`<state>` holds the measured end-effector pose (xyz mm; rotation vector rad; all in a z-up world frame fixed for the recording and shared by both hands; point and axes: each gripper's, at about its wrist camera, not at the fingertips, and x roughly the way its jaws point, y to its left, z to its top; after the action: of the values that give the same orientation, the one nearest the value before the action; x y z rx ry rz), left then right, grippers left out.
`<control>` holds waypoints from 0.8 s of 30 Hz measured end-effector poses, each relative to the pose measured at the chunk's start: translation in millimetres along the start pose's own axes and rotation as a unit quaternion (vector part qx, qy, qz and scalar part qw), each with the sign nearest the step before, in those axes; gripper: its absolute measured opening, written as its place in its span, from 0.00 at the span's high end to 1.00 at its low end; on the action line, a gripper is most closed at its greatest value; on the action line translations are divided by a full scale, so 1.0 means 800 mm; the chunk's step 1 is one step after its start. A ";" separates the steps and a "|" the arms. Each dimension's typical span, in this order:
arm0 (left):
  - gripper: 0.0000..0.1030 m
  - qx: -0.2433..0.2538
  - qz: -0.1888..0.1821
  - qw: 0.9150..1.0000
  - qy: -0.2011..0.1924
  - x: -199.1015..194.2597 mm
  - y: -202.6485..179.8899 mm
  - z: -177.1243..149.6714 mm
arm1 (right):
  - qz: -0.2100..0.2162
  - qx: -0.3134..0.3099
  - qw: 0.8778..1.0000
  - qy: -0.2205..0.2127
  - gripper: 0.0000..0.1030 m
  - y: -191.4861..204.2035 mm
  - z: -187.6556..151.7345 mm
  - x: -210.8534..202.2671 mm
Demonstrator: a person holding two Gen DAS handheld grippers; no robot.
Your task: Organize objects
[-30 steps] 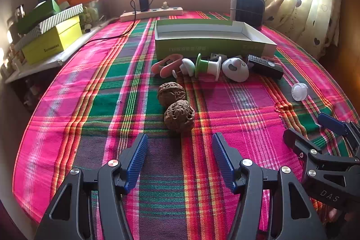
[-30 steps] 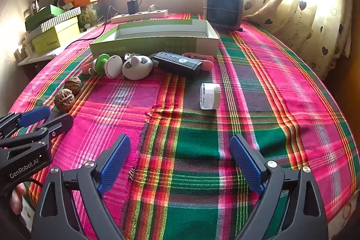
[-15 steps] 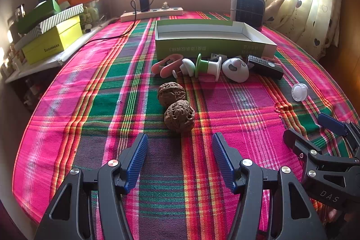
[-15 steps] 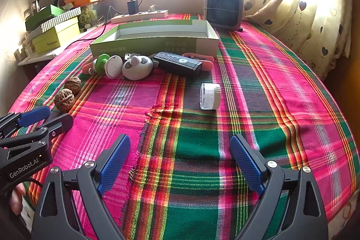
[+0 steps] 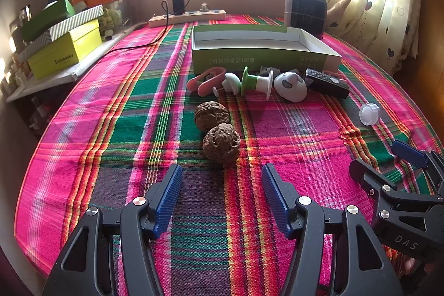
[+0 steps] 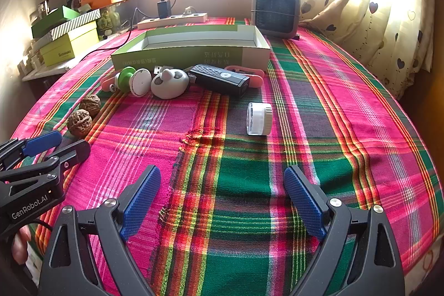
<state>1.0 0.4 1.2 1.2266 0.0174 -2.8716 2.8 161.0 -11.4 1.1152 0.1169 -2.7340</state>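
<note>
Walnuts: two lie touching one another on the plaid tablecloth (image 5: 116,113), the nearer walnut (image 5: 221,143) just ahead of the left gripper (image 5: 222,194), the farther walnut (image 5: 211,115) behind it, toward the green box (image 5: 263,60).

Step in hand, by judgement: approach, with nothing collected so far. The box is open-topped and shows no contents. Both grippers are spread wide and hold nothing; the right gripper (image 6: 222,197) points toward the small white jar (image 6: 259,118), which lies on its side, apart from the row at the box's front wall.

Next move probably calls for advancing the left gripper until its ribbed blue pads straddle the nearer walnut, then closing.

Materials and shapes:
- Walnuts: round, hard, deeply wrinkled shells; likely to roll.
- Jar: short cylinder, ridged white lid, clear base.
- Row against the box: smooth white panda-faced gadget (image 6: 169,83), black rectangular remote (image 6: 222,79), green-and-white spool-shaped item (image 5: 256,82).
- Cloth: woven, slightly puckered near the jar.
</note>
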 end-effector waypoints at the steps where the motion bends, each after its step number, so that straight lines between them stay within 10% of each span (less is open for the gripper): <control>1: 0.43 0.000 0.000 1.000 0.000 0.000 0.000 0.000 | 0.000 0.000 1.000 0.000 0.12 0.000 0.000 0.000; 24: 0.43 0.003 -0.063 0.998 0.013 0.015 0.015 0.022 | 0.028 0.002 0.999 0.031 0.23 -0.043 0.034 0.020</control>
<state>-19.9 -11.9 4.7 1.3086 0.0903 -2.9639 -33.6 188.6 -3.1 1.1847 0.0882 -2.6523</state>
